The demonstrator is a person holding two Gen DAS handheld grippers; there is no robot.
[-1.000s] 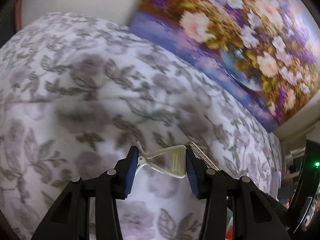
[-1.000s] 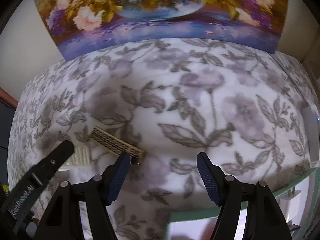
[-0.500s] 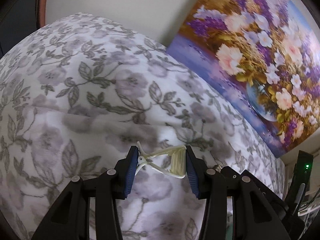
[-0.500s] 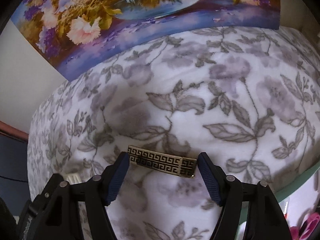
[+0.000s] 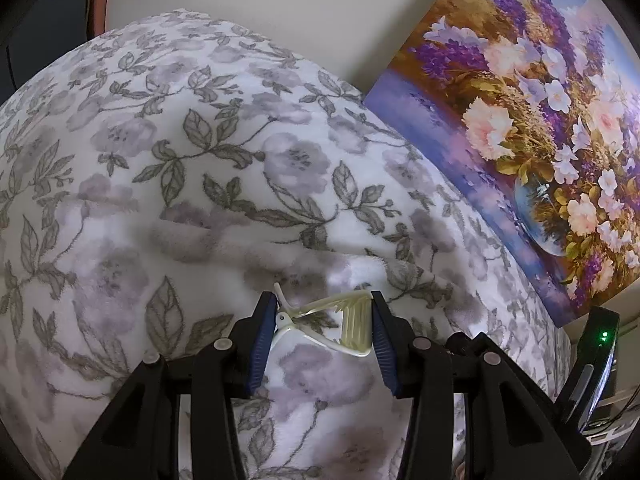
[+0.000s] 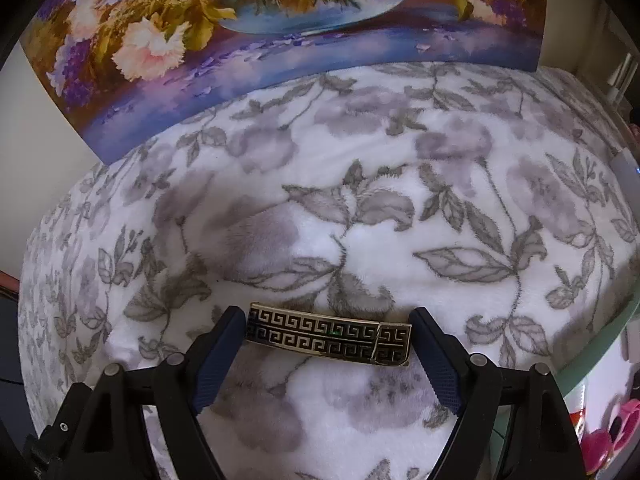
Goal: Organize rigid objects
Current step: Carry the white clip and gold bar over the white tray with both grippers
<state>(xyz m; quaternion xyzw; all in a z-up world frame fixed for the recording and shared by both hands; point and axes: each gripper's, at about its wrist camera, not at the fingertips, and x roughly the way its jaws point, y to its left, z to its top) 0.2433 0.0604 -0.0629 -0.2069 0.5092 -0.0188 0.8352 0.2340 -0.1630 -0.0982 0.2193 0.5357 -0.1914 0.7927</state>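
Between the blue pads of the left claw point(image 5: 323, 332), a cream plastic hair claw clip point(image 5: 328, 330) sits pinched above the fleecy white blanket with grey flowers point(image 5: 200, 184). Its jaws stand partly closed. The right claw point(image 6: 328, 340) is opening around a flat gold-and-black hair barrette with a key pattern point(image 6: 329, 333), which lies on the blanket, its pads clear of both ends. Beyond leans a flower painting point(image 6: 280, 20).

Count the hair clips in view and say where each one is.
2. A pale claw clip is pinched in the left gripper; a gold-and-black barrette lies on the floral blanket between the opening right fingers. Others may be hidden.
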